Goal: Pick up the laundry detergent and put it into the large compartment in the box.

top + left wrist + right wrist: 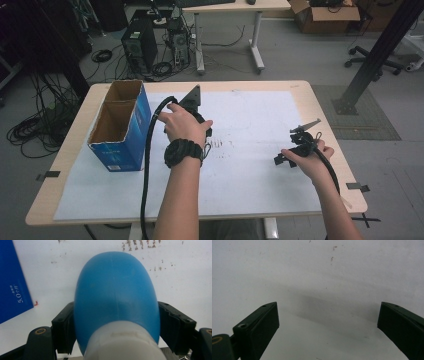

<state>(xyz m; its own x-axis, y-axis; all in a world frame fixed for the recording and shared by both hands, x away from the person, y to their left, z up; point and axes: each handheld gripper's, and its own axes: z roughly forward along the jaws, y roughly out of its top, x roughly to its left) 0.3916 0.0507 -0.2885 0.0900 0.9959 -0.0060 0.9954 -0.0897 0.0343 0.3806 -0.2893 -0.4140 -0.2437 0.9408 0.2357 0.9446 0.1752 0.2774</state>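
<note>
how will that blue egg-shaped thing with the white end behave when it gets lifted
The smooth blue egg-shaped object with a white end looks glossy and rounded, so it may slip between the left tool's flat pads, which touch only its curved sides. Set down on the white paper sheet, it would probably roll. It may be soft and light, though that cannot be confirmed.

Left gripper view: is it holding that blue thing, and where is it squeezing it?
Yes. The left gripper has its jaws pressed on both sides of the blue egg-shaped thing, at its wide part just above its white end.
</note>
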